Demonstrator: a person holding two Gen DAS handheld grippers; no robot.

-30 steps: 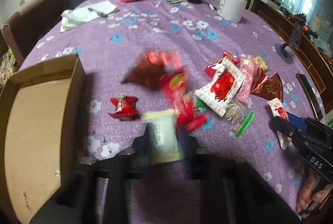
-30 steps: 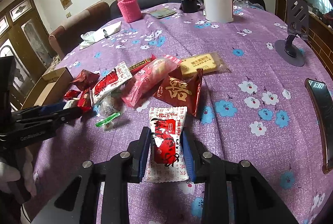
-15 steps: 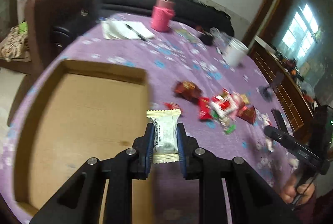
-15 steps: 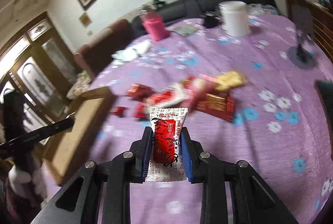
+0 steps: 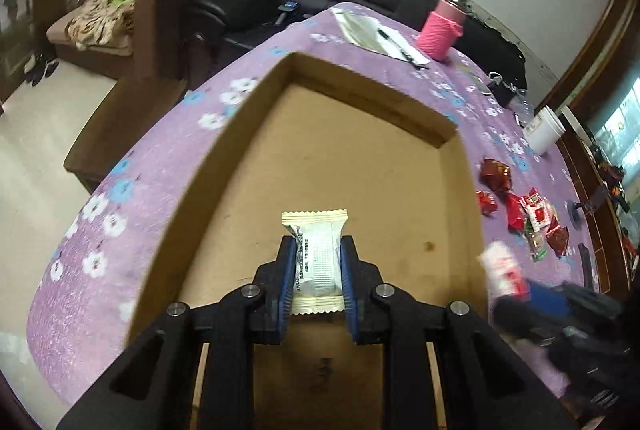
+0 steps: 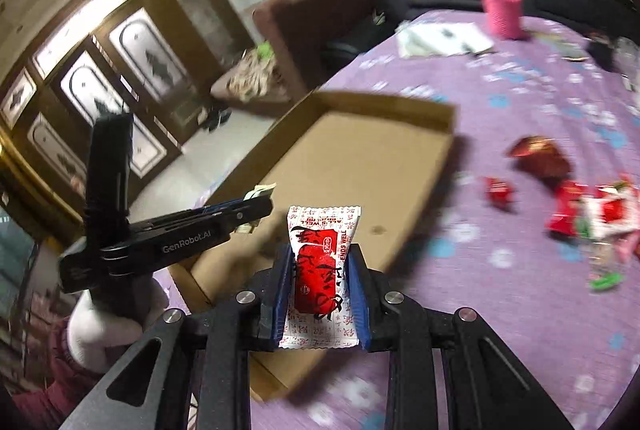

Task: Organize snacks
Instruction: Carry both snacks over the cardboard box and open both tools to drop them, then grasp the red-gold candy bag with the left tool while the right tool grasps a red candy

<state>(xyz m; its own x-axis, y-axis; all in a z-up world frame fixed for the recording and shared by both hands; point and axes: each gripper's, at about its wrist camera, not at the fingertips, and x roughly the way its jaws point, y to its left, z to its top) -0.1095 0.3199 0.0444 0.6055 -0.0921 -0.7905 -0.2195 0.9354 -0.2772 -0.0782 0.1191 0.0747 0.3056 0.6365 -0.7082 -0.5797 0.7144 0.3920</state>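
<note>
Left wrist view: the cream-white crimped snack packet (image 5: 318,262), long axis along the fingers, is clamped by the left gripper (image 5: 316,250) over the shallow brown cardboard box (image 5: 360,166), having left the table. The right gripper (image 6: 320,262) pinches a red-and-white packet (image 6: 322,266) lengthwise near the box's edge.

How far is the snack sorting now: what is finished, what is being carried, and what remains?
Done: nothing lies in the cardboard box yet. In hand: the left gripper holds a white packet over it; the right gripper holds a red-and-white packet near its edge. Left: the snack pile on the tablecloth.
</note>
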